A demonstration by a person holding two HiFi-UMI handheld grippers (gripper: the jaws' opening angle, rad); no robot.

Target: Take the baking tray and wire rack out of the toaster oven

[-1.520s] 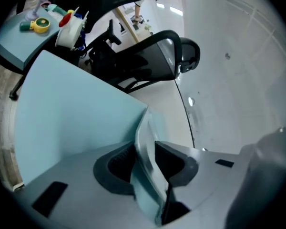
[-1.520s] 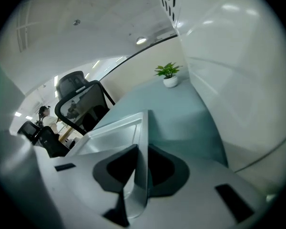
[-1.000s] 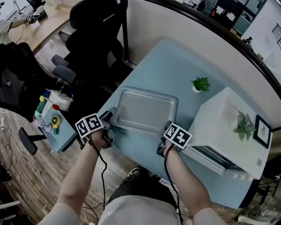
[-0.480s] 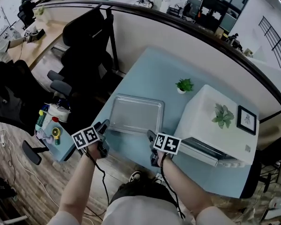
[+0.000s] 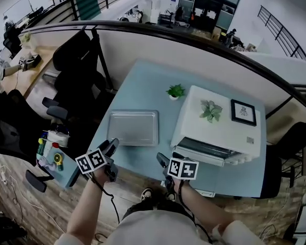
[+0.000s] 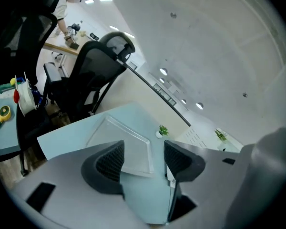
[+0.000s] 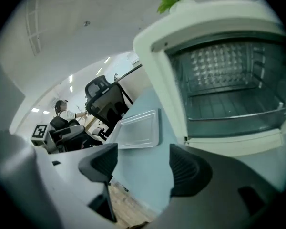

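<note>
The left gripper (image 6: pixel 143 162) hung released and empty, the baking tray (image 6: pixel 124 135) flat on the table (image 5: pixel 148 80) ahead of its fingers (image 6: pixel 109 163). The right gripper (image 7: pixel 142 165), jaws just opened on nothing, was nearer the toaster oven (image 7: pixel 157 70). The wire rack (image 7: pixel 236 114) lay inside, ahead-right of its fingers, long axis across the open mouth, bare table before it.

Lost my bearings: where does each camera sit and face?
Head view: head-mounted, steeply down at the pale blue table, silver baking tray and white toaster oven; forearms, left gripper, right gripper show.
Left gripper view: on the left gripper, along open jaws toward the tray.
Right gripper view: on the right gripper, jaws just opened, empty, facing the oven's open cavity.
Shared: all see the tray.
</note>
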